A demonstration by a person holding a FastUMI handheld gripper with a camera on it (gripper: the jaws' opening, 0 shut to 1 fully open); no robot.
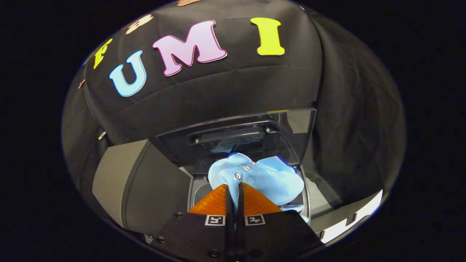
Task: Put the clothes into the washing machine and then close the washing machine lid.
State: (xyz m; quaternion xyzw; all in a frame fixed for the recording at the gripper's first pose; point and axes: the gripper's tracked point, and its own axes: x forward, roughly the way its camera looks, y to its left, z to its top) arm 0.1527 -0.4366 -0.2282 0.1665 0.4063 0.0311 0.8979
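Gripper: our gripper (pixel 234 187) has its fingers pressed nearly together, clamped on a fold of the shirt (pixel 262 176) just below its button placket.

Shirt: we see the light blue shirt bunched just ahead of the fingertips, hanging over the washer's opening (pixel 198 189), not yet down in the drum.

Grip risk: we judge the hold thin, since only a pinch of cloth sits between the fingers; a jerk could pull it free so that it drops on the rim rather than inside.

Snag risk: part of the shirt spreads toward the right side of the opening; if we let go here, we think a sleeve or hem could drape over the edge and later stop the lid from seating.

Washer: the washer (pixel 145 182) stands below and beyond the fingers, its top open.

Lid: the clear lid (pixel 291 127) stands raised behind the shirt, its dark handle (pixel 233 135) facing us.

Lid risk: pushing further forward could, we reckon, knock the gripper or shirt against the lid and tip it down early.

Next: lower the shirt well into the drum before opening the fingers.
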